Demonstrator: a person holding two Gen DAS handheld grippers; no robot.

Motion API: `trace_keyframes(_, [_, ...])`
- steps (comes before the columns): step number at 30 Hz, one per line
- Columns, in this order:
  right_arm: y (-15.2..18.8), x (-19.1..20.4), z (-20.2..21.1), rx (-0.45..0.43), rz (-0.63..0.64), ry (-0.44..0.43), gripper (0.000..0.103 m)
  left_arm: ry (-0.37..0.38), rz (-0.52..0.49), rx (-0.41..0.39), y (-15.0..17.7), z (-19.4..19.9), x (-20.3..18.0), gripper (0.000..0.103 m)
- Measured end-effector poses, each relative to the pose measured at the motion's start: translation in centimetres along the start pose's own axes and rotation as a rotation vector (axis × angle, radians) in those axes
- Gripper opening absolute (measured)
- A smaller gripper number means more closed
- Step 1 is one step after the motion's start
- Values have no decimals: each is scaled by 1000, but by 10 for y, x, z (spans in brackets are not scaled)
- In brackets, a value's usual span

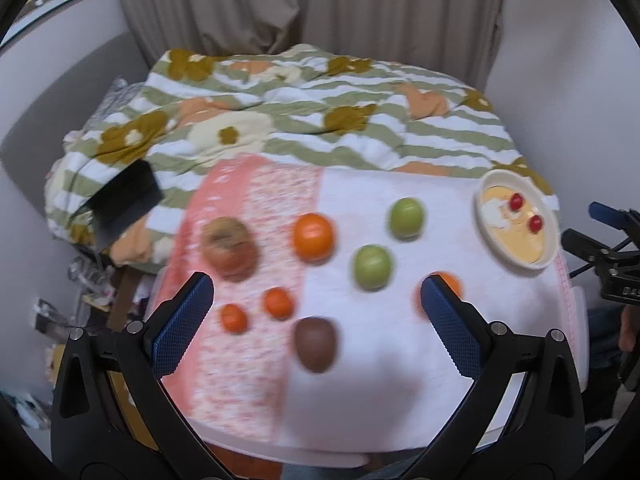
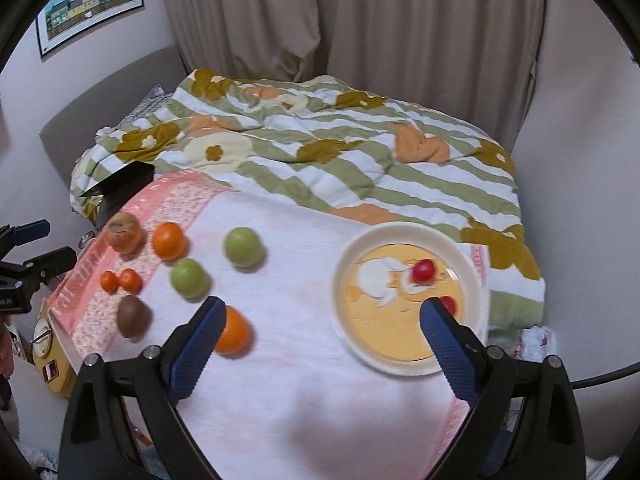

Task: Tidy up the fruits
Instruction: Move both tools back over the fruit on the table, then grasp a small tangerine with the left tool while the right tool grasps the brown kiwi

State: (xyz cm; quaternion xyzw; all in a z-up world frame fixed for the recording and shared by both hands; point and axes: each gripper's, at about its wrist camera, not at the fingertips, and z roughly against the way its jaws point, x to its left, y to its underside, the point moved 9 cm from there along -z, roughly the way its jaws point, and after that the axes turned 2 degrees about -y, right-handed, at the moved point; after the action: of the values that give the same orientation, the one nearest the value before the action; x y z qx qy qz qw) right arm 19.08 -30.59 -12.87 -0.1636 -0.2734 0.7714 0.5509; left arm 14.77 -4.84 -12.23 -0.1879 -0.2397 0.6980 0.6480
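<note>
A: The left gripper (image 1: 316, 296) hangs above the near left of the cloth, blue-padded fingers spread wide, holding nothing. The right gripper (image 2: 320, 320) is spread and empty too, over the near edge of the round cream bowl with a yellow inside (image 2: 476, 280).

B: Where's the fruit?

A: Two small red cherry tomatoes (image 2: 423, 270) sit in the bowl on the right. The rest lies loose on the white and pink towel (image 1: 380, 380): a brown oval kiwi (image 1: 315, 345) nearest the left gripper, two small orange mandarins (image 1: 256, 310) left of it, a larger orange (image 1: 313, 237) and a mottled reddish-brown apple (image 1: 230, 249) farther off, two green round fruits (image 1: 390, 240) in the middle, and one more orange (image 2: 234, 334) beside the right gripper's left finger.

B: What might go wrong?

A: Everything's round, and the towel looks soft. I'd guess an off-centre pinch squirts a fruit sideways, possibly off the near edge. The mandarins touch, so closing on one may nudge the other. And a fruit dropped into the bowl could knock the tomatoes.
</note>
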Motion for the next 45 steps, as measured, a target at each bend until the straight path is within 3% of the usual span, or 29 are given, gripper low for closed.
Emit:
trace_keyframes(2, [2,20,-1,-4,3,-15,96,-14,-3,7,7,-2,21,103])
trace_keyframes(11, [16,115,-17,26,-43,-35,96,69,-110,42,31,-32,80,103])
trace_keyframes(24, [56,183,-74,83,-156,-19,96,207,-335,108,61,-97,97,102])
trace_keyframes(32, [82,202,-103,131,-144,-3,96,280,-449,157,81,-130,82,87])
trace_keyframes(41, [86,217,-122,143,-89,-16,96,302,-481,178,89,-144,67,70])
trace_keyframes(45, [86,223,-130,146,-75,-37,95,296,-485,197,92,-151,65,52])
